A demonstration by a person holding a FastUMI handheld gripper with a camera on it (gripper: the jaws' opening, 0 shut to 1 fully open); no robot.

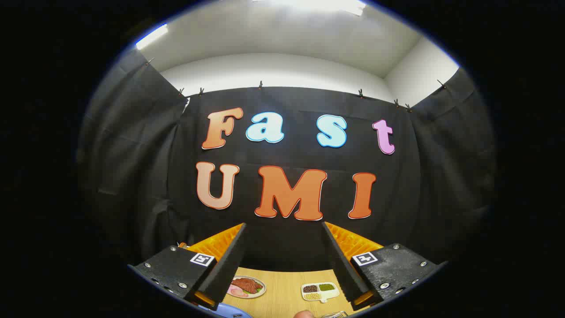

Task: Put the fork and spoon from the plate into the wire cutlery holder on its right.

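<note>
Judging from the raised, spread-fingered black gripper [282,247], holding nothing, no transfer is evidenced. The blue plate rim [229,310] and wire cutlery holder [335,314] are barely glimpsed below on the wooden table [282,291]; fork and spoon cannot be located.

Meat plate [246,286], divided tray [320,291], table [282,291].

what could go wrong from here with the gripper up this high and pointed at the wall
The gripper is open, nothing between its fingers, aimed above the wooden table. It may come down near the food plate or sectioned tray instead. The wire holder barely peeks in below the fingers, so lining up may be tricky.
</note>
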